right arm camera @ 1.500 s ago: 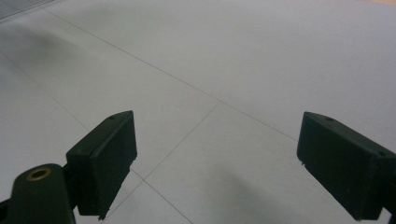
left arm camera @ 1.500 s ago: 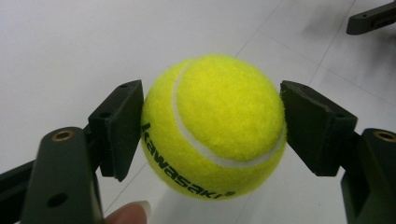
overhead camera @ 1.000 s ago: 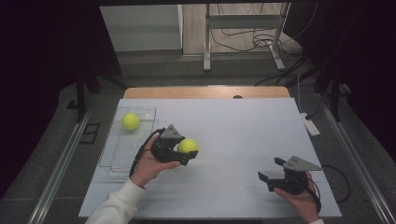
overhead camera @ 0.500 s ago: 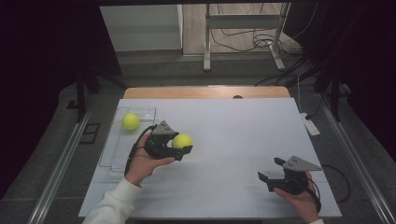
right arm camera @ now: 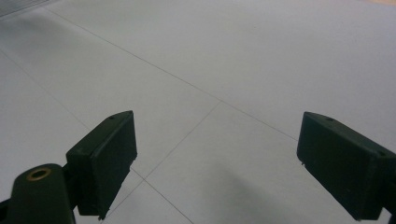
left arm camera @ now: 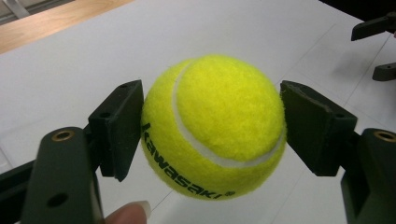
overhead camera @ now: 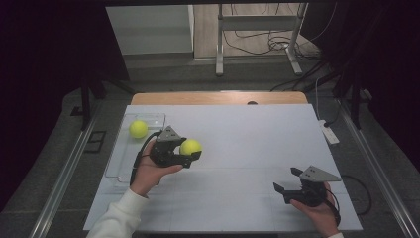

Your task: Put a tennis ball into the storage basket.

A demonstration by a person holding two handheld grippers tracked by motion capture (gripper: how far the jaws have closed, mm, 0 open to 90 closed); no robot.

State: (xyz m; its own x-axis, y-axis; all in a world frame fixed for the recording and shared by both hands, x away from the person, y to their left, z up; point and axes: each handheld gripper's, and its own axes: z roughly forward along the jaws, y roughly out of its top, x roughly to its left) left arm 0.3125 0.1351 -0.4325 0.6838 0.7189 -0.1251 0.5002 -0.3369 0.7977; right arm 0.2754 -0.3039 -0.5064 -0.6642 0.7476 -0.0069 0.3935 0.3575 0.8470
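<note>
Jaws of the left gripper are clamped on a yellow tennis ball, one pad pressed against each side of it; black lettering is seen along the ball's lower left curve, and a white seam runs across its front. A fingertip is visible at the bottom edge of the left gripper view. From the high view, the left gripper is held by the left hand above the white tabletop, with the ball carried at its tip, to the right of a clear tray that lies at the tabletop's left edge. A second tennis ball rests in the far end of that tray, well apart from the held ball.

Jaws of the right gripper are spread wide with nothing between them, and bare tabletop with faint lines is seen past them. In the high view the right gripper is held by the right hand near the tabletop's near right corner, well apart from the left one.
</note>
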